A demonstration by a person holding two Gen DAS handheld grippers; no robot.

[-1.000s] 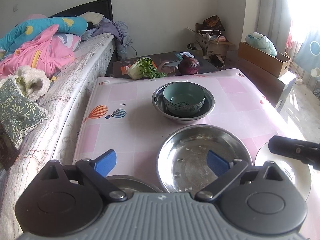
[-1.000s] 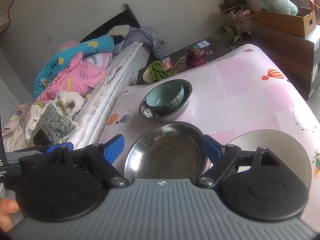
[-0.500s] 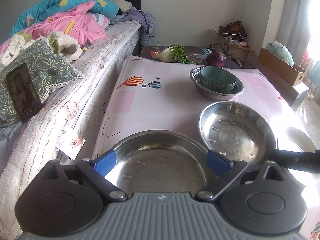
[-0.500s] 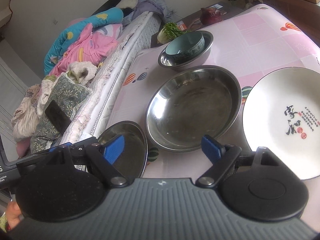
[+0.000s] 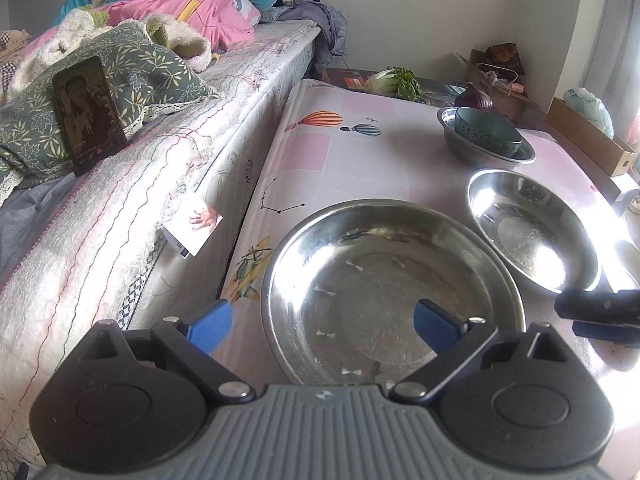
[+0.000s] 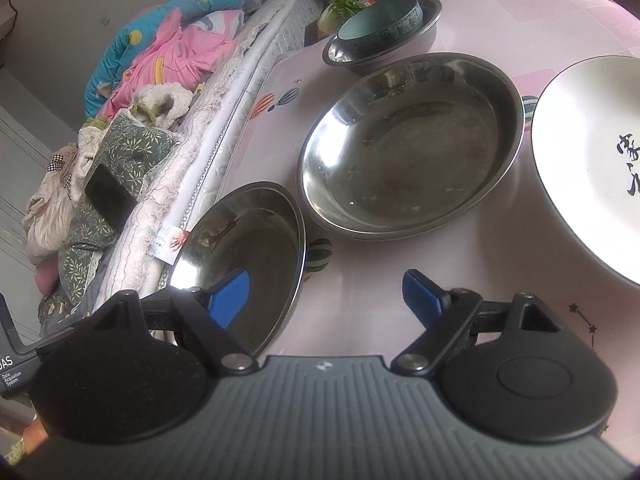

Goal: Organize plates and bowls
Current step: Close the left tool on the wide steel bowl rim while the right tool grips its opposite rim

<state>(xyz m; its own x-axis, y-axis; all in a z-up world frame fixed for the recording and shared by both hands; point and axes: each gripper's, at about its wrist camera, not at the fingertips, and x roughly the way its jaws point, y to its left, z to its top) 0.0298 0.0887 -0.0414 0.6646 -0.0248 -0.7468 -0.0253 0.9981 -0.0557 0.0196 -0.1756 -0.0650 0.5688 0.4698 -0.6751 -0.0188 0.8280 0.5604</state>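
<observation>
Sitting on the pink table were four metal and china dishes. The left claw had its two blue fingers spread wide apart, with nothing between them. One finger hung over the table edge and the other hung over the near metal plate, which lay right in front of the claw. Just beside that plate, to the right, was a second metal plate. Farther back stood a metal bowl with a green bowl sitting inside it.

The right claw was spread wide apart too and held nothing. Its left finger hung over the near metal plate, and its right finger hung over bare table. Ahead of it lay the big metal plate, and a white plate with black writing lay to the right. A bed with a phone on it stood next to the table.
</observation>
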